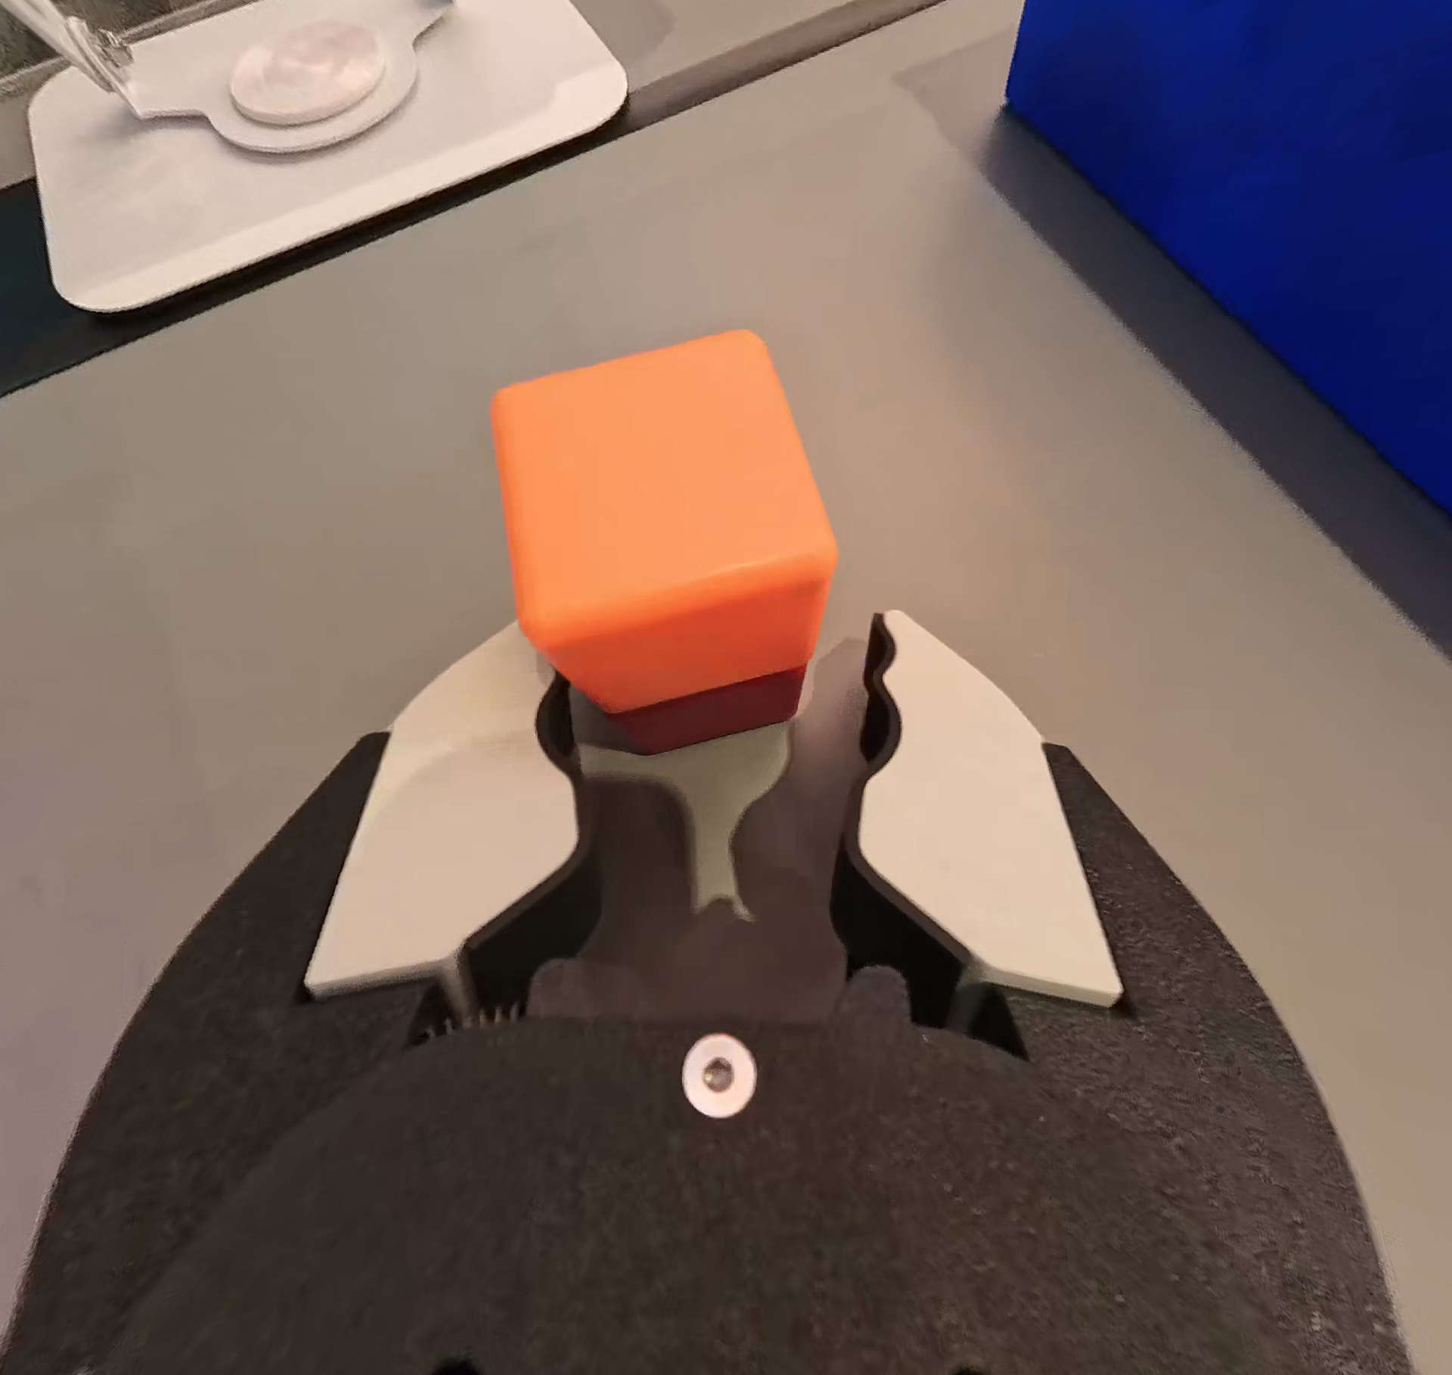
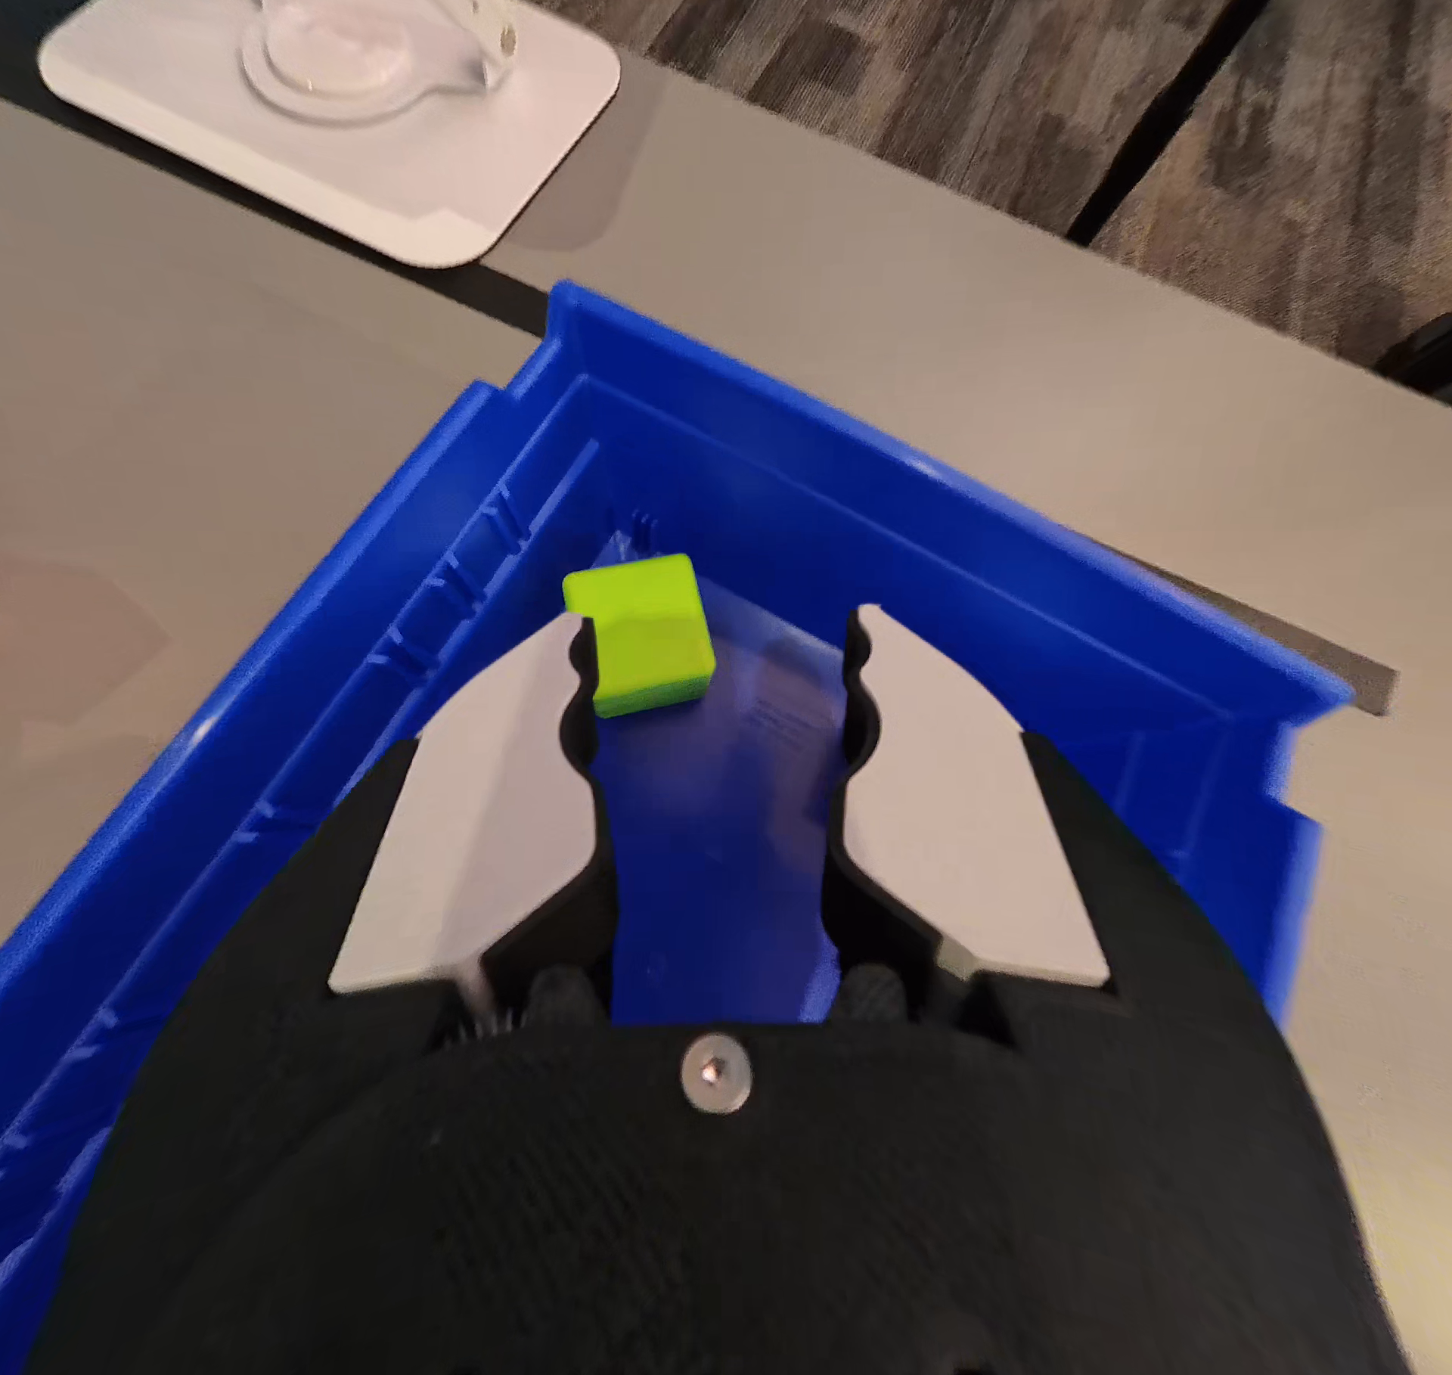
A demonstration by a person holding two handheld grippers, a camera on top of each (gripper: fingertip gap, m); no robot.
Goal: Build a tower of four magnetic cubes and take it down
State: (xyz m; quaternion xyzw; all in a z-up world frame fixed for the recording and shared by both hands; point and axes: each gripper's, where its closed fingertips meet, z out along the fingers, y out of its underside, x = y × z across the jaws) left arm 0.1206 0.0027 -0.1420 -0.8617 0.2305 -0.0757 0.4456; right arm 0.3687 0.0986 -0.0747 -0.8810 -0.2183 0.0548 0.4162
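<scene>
left wrist view: orange cube (image 1: 660, 504) on dark red cube (image 1: 707, 712), 12 o'clock of left gripper (image 1: 711, 677), fingers wide. right gripper (image 2: 715, 654) wide over green cube (image 2: 644, 634) in bin (image 2: 982, 504). cubes look light, rigid, smooth; grip opposite flat faces.

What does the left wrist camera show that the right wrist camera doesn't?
Only the left wrist view shows the orange cube stacked on a dark red cube, just ahead of the open left gripper. Only the right wrist view shows the green cube inside the bin, below the open right gripper. Both show the blue bin, the grey table and the white stand base.
</scene>
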